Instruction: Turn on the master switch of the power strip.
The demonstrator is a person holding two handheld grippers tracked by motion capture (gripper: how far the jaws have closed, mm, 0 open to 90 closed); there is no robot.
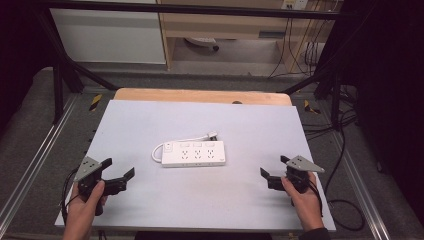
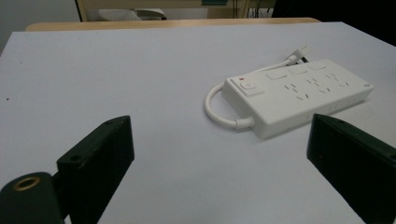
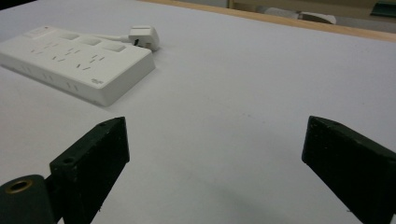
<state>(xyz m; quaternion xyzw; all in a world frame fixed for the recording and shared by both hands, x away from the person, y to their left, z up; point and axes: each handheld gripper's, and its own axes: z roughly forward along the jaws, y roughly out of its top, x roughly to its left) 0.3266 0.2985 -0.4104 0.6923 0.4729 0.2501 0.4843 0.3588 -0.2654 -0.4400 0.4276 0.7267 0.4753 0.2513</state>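
Bare mat (image 1: pixel 165 197) around central power strip (image 1: pixel 195 153)

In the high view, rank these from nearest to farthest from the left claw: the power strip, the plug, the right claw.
1. Power strip: mid-table, up and right of the left claw.
2. Plug: just behind the strip, near its right end.
3. Right claw: across the table, at its right edge.

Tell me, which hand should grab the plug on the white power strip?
Probably the right gripper. The plug lies behind the power strip, toward its right end. The left gripper faces the cord's loop end. Both are open and empty.
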